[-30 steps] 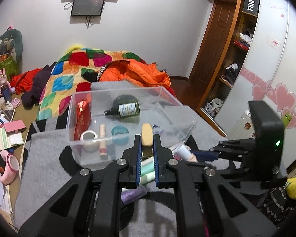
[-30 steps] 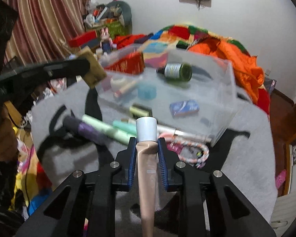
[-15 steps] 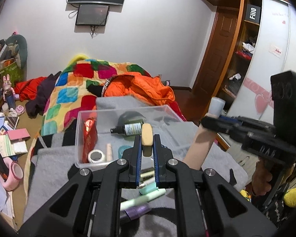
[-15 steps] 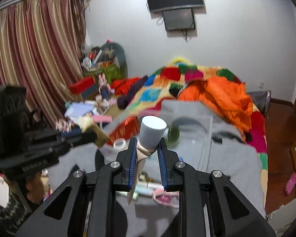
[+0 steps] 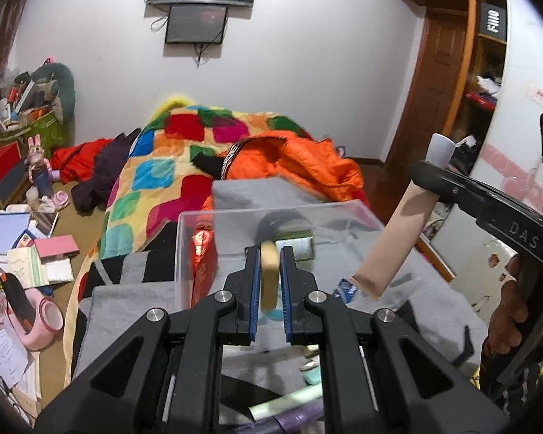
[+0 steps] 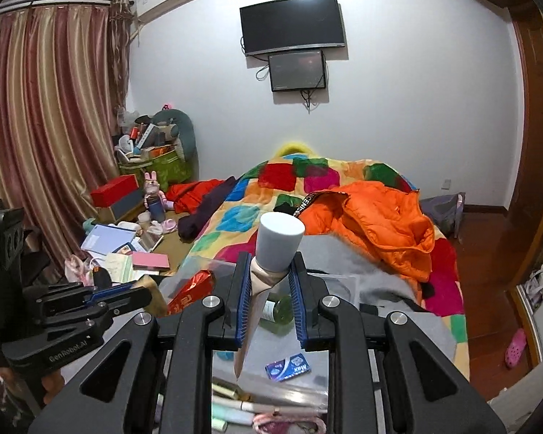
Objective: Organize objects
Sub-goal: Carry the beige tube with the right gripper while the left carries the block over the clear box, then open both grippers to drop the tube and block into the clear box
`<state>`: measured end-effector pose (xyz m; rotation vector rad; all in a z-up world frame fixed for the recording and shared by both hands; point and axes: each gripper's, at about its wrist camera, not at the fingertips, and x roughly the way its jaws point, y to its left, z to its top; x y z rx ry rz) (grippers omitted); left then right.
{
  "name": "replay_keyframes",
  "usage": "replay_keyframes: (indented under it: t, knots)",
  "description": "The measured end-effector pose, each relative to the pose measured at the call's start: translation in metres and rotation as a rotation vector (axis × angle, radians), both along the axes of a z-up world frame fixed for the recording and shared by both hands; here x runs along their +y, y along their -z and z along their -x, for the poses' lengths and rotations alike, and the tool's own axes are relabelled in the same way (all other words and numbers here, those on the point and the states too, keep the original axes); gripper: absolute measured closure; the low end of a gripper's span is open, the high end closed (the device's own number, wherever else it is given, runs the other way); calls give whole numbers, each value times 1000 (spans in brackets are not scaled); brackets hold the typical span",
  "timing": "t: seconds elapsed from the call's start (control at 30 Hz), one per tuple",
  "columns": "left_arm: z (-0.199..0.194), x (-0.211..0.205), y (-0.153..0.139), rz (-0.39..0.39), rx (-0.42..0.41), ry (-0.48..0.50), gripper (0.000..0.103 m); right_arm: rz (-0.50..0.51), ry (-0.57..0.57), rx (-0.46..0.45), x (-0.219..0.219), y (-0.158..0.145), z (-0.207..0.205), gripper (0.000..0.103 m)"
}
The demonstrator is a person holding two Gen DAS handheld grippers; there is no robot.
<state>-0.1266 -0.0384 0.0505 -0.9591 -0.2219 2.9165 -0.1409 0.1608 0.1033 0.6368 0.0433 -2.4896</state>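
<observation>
A cluttered bedroom is seen, the bed (image 5: 206, 152) beyond. The bin (image 5: 271, 213) lies just ahead of the left hand-held gripper (image 5: 269, 278), clenched on a sponge (image 5: 269, 275). The right hand-held gripper (image 6: 269, 289) grasps a tube (image 6: 271, 253). Each should be lowered inside before release.

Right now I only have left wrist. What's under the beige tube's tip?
Observer: In right wrist, the beige tube tip hangs over the clear box, just left of a blue packet that appears to lie inside.
Operator: Anything outside the box that I can't see?
Observer: A pink-and-white cord on the grey blanket, in front of the box.
Operator: Left gripper position?
Observer: The left gripper, holding its yellow block, sits at the box's left side, next to the red packet.
</observation>
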Motion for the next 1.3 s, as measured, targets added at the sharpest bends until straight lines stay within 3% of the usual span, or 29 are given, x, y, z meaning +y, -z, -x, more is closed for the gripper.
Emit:
replay_keyframes:
  t: [0.13, 0.37, 0.57, 0.77, 1.0, 1.17, 1.3]
  knots:
    - [11, -7, 16, 7, -37, -15, 93, 47, 8, -66, -5, 18, 17, 86]
    - [21, -11, 37, -23, -87, -1, 93, 134, -1, -280, 6, 64, 53, 86]
    - [18, -4, 44, -29, -100, 29, 93, 194, 49, -379, 19, 85, 74, 86]
    - [10, 8, 47, -13, -108, 68, 89, 112, 95, -393, 14, 92, 81, 82]
    - [-4, 14, 45, 10, -92, 73, 65, -18, 134, -354, 5, 96, 76, 76]
    - [-11, 14, 40, -1, -83, 79, 63, -54, 135, -322, 4, 93, 70, 61]
    - [-16, 13, 34, -2, -67, 73, 51, -64, 133, -301, 6, 88, 64, 55]
